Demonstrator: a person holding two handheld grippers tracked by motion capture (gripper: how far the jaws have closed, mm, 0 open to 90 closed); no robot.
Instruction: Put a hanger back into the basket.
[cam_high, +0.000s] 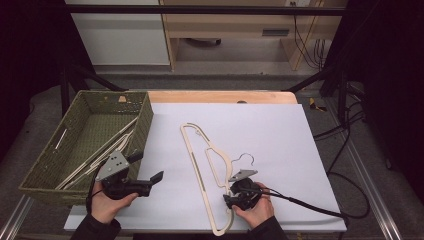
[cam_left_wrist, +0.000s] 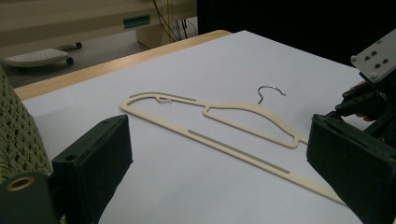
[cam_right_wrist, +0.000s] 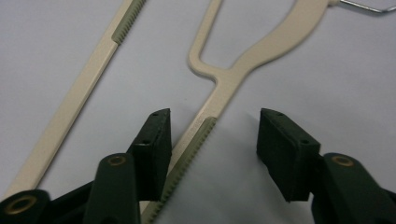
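A cream plastic hanger (cam_high: 200, 165) with a metal hook (cam_high: 246, 159) lies flat on the white sheet (cam_high: 280, 130). My right gripper (cam_high: 226, 199) points down at the hanger's near shoulder. In the right gripper view the ribbed arm of the hanger (cam_right_wrist: 261, 51) runs between the half-spread jaws of the right gripper (cam_right_wrist: 215, 128). It lies close along one pad (cam_right_wrist: 156, 140), and the other pad stands clear of it. My left gripper (cam_high: 148, 167) hovers open beside the basket, nothing between its jaws. In the left gripper view, past the left gripper (cam_left_wrist: 217, 135), lie the hanger (cam_left_wrist: 233, 148) and the right gripper (cam_left_wrist: 369, 98).
A green woven basket (cam_high: 145, 120) at the left holds more cream hangers (cam_high: 100, 155); its wall (cam_left_wrist: 18, 130) also shows in the left gripper view. A black cable (cam_high: 310, 207) trails right from my right gripper. The table's wooden far edge (cam_high: 220, 96) borders the sheet.
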